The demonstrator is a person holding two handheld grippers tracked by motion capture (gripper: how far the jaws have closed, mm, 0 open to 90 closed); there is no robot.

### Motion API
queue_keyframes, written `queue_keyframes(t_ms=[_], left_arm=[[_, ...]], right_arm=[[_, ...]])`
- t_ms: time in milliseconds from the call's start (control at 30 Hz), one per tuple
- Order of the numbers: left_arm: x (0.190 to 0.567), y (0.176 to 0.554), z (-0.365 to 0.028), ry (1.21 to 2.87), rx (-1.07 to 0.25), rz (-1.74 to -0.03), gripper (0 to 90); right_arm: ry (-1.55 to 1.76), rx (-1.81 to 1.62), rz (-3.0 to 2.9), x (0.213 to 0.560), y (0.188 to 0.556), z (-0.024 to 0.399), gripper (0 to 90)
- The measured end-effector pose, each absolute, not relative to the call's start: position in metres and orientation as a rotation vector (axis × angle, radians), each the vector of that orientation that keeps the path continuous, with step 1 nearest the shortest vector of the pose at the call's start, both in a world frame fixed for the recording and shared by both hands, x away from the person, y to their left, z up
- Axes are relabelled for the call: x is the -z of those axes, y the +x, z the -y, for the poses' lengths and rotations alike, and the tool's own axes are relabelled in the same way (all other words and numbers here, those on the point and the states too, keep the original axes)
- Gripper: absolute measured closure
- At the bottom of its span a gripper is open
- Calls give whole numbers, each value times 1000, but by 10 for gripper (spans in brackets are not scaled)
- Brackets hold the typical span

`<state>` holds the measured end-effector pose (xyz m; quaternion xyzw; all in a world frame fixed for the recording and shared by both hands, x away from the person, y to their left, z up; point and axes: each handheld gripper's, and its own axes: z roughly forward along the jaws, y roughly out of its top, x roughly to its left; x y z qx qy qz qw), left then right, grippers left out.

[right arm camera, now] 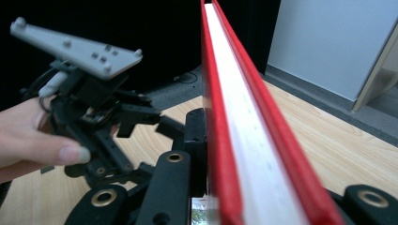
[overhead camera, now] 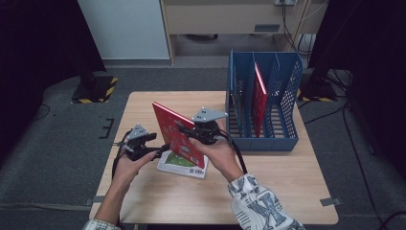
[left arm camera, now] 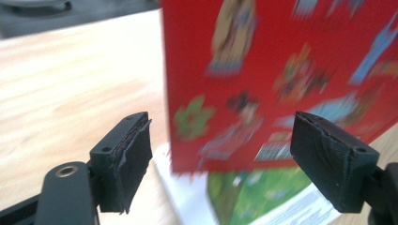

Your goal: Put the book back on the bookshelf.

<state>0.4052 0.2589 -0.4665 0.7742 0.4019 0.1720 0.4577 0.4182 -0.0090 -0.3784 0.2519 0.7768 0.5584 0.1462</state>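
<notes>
While the right gripper (overhead camera: pixel 189 132) clamps a red book (overhead camera: pixel 178 133) upright, the left gripper (overhead camera: pixel 160 149) stands open beside it.

Seen from the right gripper view, the book's white page edge (right arm camera: pixel 244 140) runs between two red covers, pinched tight in the jaws; the high view instead shows three books: this one tilted above the table (overhead camera: pixel 268 191), a second lying flat (overhead camera: pixel 184 165) beneath it, a third (overhead camera: pixel 259 98) standing in the blue file rack (overhead camera: pixel 263 141). Through the left gripper view, both pads (left arm camera: pixel 133 159) sit clear of the cover, touching nothing.
</notes>
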Motion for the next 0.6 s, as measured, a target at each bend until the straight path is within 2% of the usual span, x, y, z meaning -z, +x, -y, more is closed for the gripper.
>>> queue_keyframes(t_ms=[200, 300, 367, 600], left_arm=[[490, 401, -277, 1901, -404, -1101, 141], [502, 404, -279, 1988, -406, -1114, 101], [506, 404, -279, 2048, -449, -1128, 98], [511, 406, -280, 2089, -457, -1154, 75]], right_arm=[[793, -1628, -2213, 376, 426, 16, 793], [803, -1620, -2201, 374, 428, 17, 793], [802, -1608, -2198, 372, 429, 18, 793], [809, -1596, -2165, 363, 433, 24, 793]])
